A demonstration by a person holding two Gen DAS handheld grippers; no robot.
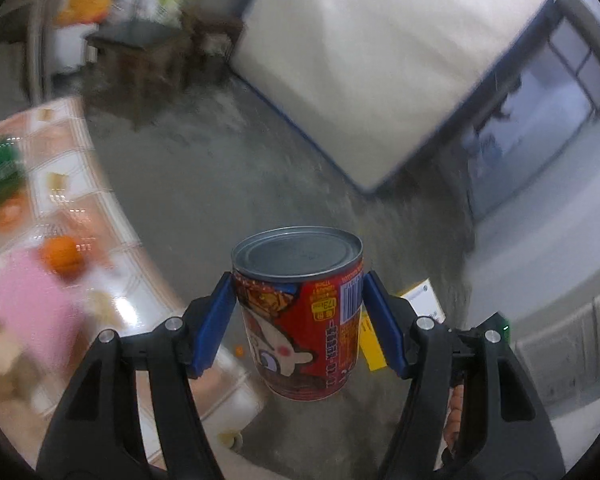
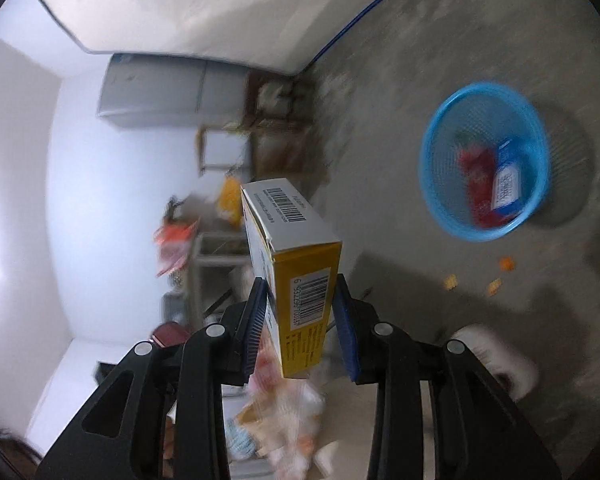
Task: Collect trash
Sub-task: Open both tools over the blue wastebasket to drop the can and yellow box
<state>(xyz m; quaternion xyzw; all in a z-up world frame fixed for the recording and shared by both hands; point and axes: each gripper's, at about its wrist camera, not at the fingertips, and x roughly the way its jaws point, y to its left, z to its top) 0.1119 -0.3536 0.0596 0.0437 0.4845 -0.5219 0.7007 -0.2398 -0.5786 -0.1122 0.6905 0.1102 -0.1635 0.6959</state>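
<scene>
Two grippers' fingers clamped, left [image 1: 298, 316] on can [image 1: 300, 316], right [image 2: 300, 320] on box [image 2: 296, 264], grey concrete floor [image 2: 400, 60], blue basket [image 2: 432, 184]

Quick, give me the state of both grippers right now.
Left gripper: shut on the red can.
Right gripper: shut on the yellow and white box.

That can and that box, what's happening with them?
Someone is tidying up trash with two hand-held grabbers. The left gripper is squeezing a red tin can by its sides, up above the grey floor. The right gripper is holding a yellow and white box. A blue basket sits on the floor with a few things already inside. Neither item is in the basket yet.
</scene>
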